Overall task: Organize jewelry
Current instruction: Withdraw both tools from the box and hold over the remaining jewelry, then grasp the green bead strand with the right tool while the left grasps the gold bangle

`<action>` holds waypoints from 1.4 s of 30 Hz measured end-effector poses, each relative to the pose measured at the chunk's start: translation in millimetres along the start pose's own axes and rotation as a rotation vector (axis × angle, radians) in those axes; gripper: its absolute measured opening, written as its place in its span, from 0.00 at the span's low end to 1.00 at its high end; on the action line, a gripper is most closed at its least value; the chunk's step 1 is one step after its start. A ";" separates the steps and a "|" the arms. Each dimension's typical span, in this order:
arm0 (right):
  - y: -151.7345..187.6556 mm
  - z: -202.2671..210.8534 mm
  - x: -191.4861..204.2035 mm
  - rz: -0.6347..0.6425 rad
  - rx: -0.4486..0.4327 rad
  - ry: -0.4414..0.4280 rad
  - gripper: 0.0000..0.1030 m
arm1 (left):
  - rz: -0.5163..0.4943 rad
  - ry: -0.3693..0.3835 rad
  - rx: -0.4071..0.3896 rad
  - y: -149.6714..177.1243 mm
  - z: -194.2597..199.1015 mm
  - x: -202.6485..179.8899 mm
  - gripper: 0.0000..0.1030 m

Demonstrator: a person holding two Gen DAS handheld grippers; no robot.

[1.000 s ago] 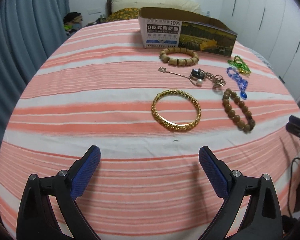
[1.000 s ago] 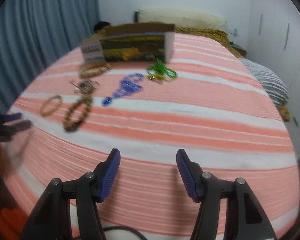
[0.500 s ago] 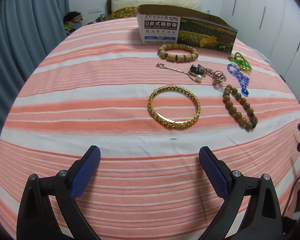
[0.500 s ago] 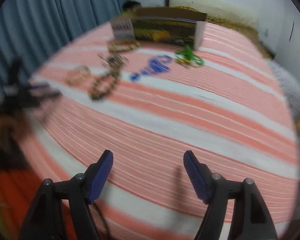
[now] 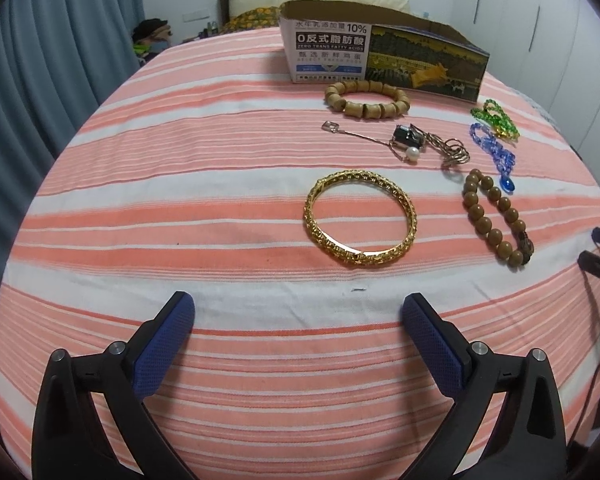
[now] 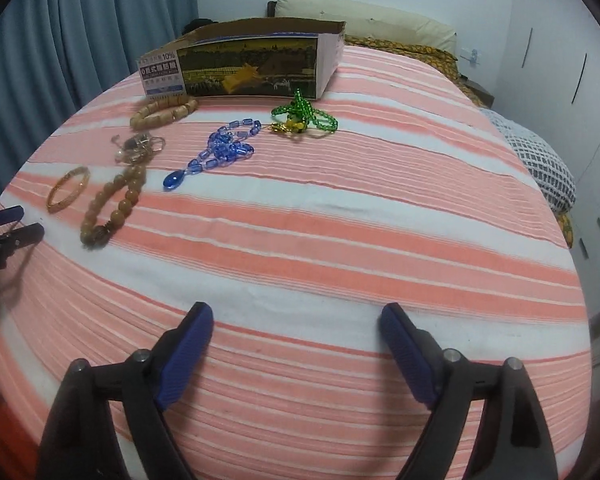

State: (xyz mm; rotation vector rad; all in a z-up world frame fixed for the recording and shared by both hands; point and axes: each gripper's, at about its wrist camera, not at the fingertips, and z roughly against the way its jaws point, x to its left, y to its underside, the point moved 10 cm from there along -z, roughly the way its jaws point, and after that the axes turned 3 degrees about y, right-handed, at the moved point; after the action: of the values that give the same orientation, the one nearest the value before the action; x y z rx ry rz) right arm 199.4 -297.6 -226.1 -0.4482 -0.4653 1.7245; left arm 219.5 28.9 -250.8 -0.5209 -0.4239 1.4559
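The gold filigree bangle (image 5: 360, 219) lies flat on the orange-and-white striped bedspread (image 5: 180, 208), straight ahead of the left tongs (image 5: 298, 312) and apart from them, with a band of bare cloth between. Taking the bangle as the landmark: just to its right lies the round brown bead bracelet (image 5: 496, 220); beyond the bangle sits a tangle of silver chain with a pearl and a dark stone (image 5: 414, 142), and farther still the pale wooden barrel-bead bracelet (image 5: 366, 100), right in front of the open printed cardboard box (image 5: 384, 56). To the far right of the bangle lie the blue glass bead string with a drop pendant (image 5: 494, 152) and, behind it, the green bead string with a gold clasp (image 5: 496, 118).

The left tongs stand wide open with nothing between their blue pads. The right tongs (image 6: 296, 332) are opening, already wide, also with nothing between them; they hang over bare bedspread, well to the right of the bangle (image 6: 68, 189), which in their view lies far off to the left, past the brown bead bracelet (image 6: 114, 208). The blue string (image 6: 224, 150) and green string (image 6: 300, 118) lie ahead of them, well apart.
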 end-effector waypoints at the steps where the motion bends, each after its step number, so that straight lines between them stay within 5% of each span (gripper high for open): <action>1: 2.2 1.9 -1.3 -0.017 -0.009 -0.002 0.88 | 0.001 -0.002 -0.002 0.4 0.3 0.0 1.00; 26: -3.1 -2.9 -2.5 -0.048 0.002 0.039 0.94 | -0.035 0.023 0.026 -24.7 -19.0 -20.1 1.00; 32: -27.1 -20.9 -7.9 -0.023 -0.003 0.021 0.94 | -0.032 0.021 0.020 -29.4 -22.1 -20.1 1.00; 42: -113.0 -85.2 -16.0 0.014 -0.012 -0.009 0.94 | -0.027 0.016 0.014 -36.2 -26.9 -18.4 1.00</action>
State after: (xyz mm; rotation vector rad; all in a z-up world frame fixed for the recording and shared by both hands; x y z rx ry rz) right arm 341.0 -286.7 -236.9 -0.4529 -0.4803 1.7387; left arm 263.0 7.1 -251.4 -0.5140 -0.4068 1.4265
